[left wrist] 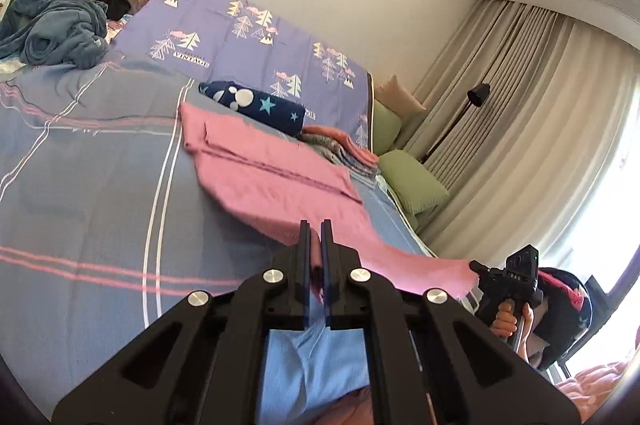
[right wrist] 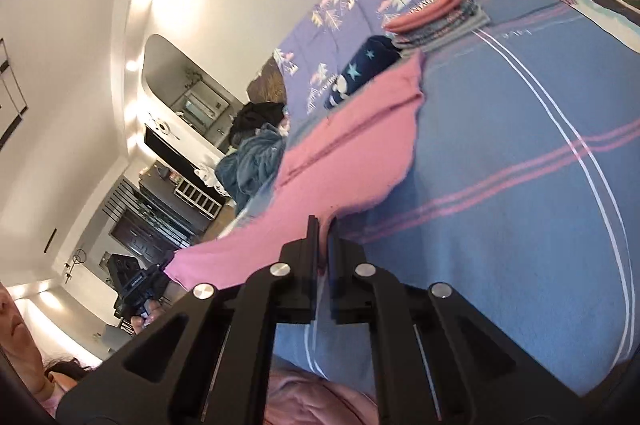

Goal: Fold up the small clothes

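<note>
The pink garment [left wrist: 276,177] lies half on the bed [left wrist: 80,185], its near edge lifted. Both the left gripper [left wrist: 316,225] and right gripper [right wrist: 324,225] are nearly closed, pinching that edge. It looks light, soft and limp, so it will sag between grips; corners are probably the best hold.

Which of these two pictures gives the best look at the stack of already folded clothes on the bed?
The right wrist view: the folded stack shows its layers edge-on, with a pink piece on top. In the left wrist view the stack lies partly hidden behind the pink garment and the navy star-print roll.
</note>
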A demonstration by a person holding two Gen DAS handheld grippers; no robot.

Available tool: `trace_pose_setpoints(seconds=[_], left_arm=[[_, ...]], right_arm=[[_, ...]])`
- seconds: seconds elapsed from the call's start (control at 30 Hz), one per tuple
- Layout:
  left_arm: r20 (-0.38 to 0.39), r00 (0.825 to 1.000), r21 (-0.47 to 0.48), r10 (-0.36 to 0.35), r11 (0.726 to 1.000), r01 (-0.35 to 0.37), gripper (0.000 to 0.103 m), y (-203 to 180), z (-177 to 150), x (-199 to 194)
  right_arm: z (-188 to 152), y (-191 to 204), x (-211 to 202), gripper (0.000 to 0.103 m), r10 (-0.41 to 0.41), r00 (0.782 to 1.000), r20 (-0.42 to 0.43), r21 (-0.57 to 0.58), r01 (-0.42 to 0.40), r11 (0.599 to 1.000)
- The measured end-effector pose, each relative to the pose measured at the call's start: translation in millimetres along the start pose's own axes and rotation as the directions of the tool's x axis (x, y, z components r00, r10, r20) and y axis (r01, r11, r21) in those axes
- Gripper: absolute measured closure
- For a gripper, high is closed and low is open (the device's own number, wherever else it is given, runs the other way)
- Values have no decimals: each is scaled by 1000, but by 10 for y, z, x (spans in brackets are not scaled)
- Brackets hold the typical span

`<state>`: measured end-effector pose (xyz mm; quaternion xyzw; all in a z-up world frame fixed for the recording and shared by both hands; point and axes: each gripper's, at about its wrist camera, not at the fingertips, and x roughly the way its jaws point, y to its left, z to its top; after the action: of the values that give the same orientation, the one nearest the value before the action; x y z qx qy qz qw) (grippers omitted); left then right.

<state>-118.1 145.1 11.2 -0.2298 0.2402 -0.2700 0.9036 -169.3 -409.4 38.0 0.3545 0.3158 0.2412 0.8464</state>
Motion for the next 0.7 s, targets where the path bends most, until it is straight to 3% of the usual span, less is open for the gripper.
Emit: trace_pose_setpoints(seconds=[0.2,0.33,0.47,0.7], left_arm=[[-4,1000,20,19,1000,-19,101,-67,120,69],[-47,996,26,79,997,-78,101,-5,187,198],[-16,995,6,101,995,-101,101,70,280,207],[20,993,15,119,993,-119,102,132,724,484]], right_arm=[[274,183,170,99,25,999,20,-31,-24,999],[417,255,274,99,14,999,31,-64,-12,998],[532,233,365,99,12,999,41,-55,-9,998],[952,249,673,99,-6,998,55,-47,9,999]])
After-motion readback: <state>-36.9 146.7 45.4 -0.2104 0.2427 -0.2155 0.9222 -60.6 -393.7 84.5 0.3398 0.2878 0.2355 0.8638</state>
